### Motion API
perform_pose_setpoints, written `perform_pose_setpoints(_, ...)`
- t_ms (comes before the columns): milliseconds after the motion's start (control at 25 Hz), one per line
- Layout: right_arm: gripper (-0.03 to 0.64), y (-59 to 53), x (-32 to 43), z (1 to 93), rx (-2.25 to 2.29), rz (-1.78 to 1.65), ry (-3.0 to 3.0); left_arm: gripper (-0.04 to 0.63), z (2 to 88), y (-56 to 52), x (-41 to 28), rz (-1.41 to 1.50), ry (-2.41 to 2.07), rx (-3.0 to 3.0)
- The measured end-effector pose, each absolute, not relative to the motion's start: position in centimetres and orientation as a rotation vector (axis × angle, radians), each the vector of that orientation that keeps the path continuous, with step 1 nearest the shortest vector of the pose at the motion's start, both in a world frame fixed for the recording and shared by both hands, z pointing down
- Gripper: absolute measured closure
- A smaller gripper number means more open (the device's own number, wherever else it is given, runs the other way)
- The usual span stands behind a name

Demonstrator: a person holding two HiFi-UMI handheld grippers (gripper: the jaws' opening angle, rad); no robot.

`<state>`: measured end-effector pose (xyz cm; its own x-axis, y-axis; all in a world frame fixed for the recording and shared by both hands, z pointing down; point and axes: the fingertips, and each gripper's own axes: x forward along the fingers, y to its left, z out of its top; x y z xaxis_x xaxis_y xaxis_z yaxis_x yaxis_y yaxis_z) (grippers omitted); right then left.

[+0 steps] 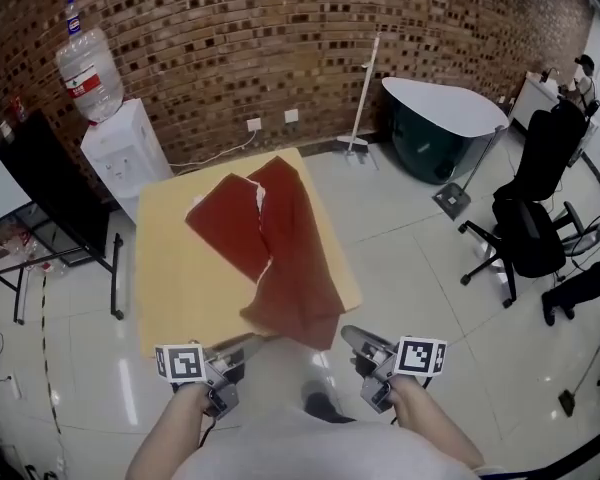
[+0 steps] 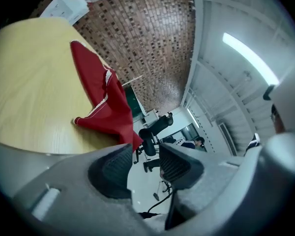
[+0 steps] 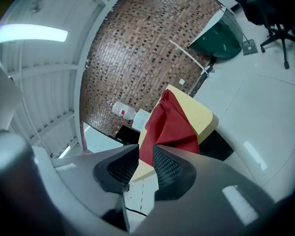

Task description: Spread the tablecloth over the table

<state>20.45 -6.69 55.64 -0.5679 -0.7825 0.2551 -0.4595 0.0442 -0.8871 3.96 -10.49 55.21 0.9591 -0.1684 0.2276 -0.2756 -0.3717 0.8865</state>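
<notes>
The left gripper (image 1: pixel 246 343) has its jaws spread with nothing between them, as the left gripper view (image 2: pixel 146 152) shows. The right gripper (image 1: pixel 356 337) also stands with its jaws parted and empty (image 3: pixel 145 154). Both are held side by side just off the table's near edge, pointing toward the table (image 1: pixel 175 268).

The red tablecloth (image 1: pixel 280 243) lies bunched in a crumpled strip on the table, running from the far middle to the near right corner, where it hangs over the near edge. The table's left side shows bare yellow wood.

Beyond the table's far left corner stands a white water dispenser (image 1: pixel 125 153) carrying a water bottle (image 1: pixel 88 63), against a brick wall (image 1: pixel 280 28). A black office chair (image 1: pixel 530 213) stands well to the right of the table.
</notes>
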Motion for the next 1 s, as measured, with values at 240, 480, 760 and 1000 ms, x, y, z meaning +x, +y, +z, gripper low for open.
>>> perform_pose_setpoints(240, 0.500, -9.8, 21.6, 59.4, -1.136, -1.680, 1.821, 0.396, 58.8, -14.3, 4.3, -0.004, -0.349, 1.739)
perform_pose_setpoints(480, 0.477, -12.1, 21.4, 62.5, -1.080, -1.771, 1.729, 0.377, 60.8, -16.0, 4.8, -0.023, -0.321, 1.631)
perform_pose_setpoints(760, 0.474, -12.8, 20.3, 62.9, -0.975, -1.808, 1.666, 0.376, 60.2, -17.2, 4.9, -0.147, -0.270, 1.567)
perform_pose_setpoints(1000, 0.474, -12.0, 19.9, 64.0, -0.946, -1.829, 1.593, 0.376, 60.8, -17.9, 4.2, -0.189, -0.282, 1.522)
